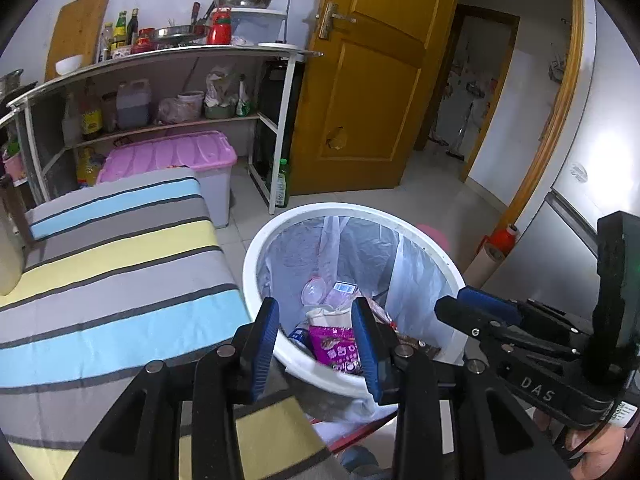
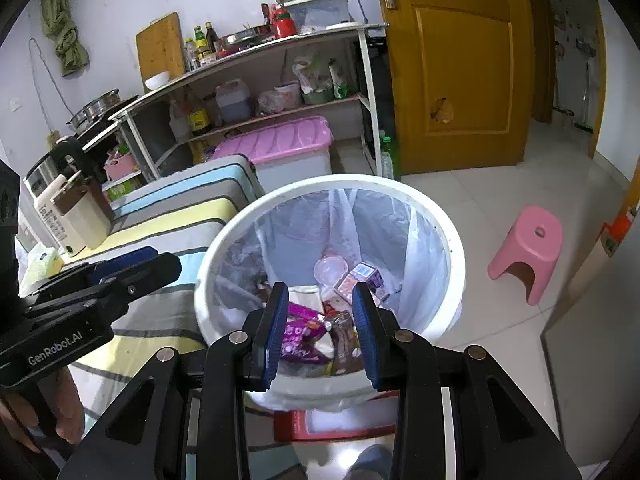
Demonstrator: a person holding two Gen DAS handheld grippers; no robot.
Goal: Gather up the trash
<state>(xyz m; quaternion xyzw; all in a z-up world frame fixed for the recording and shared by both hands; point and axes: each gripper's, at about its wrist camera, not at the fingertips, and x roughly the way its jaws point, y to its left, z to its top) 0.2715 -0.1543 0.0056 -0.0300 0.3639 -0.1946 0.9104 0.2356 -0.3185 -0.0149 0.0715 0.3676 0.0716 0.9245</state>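
A white bin (image 1: 256, 248) (image 2: 224, 232) with a clear liner stands on the floor beside a striped table. Inside it lie a purple snack packet (image 1: 334, 344) (image 2: 298, 332), a clear plastic lid (image 1: 314, 290) (image 2: 330, 268), a small barcoded box (image 1: 346, 288) (image 2: 362, 276) and other wrappers. My left gripper (image 1: 316, 308) hangs open over the bin's near rim, with nothing pressed between its blue pads. Beside it, my right gripper (image 2: 320, 292) is also open above the bin and holds nothing. Each gripper shows in the other's view, the right gripper (image 1: 460, 304) and the left gripper (image 2: 160, 260).
The striped tablecloth (image 1: 120, 260) lies left of the bin, with a kettle and a cream appliance (image 2: 76, 216) on it. Behind are a pink-lidded storage box (image 1: 172, 156), a metal shelf rack (image 1: 280, 128) and a wooden door (image 1: 360, 80). A pink stool (image 2: 528, 248) stands on the right.
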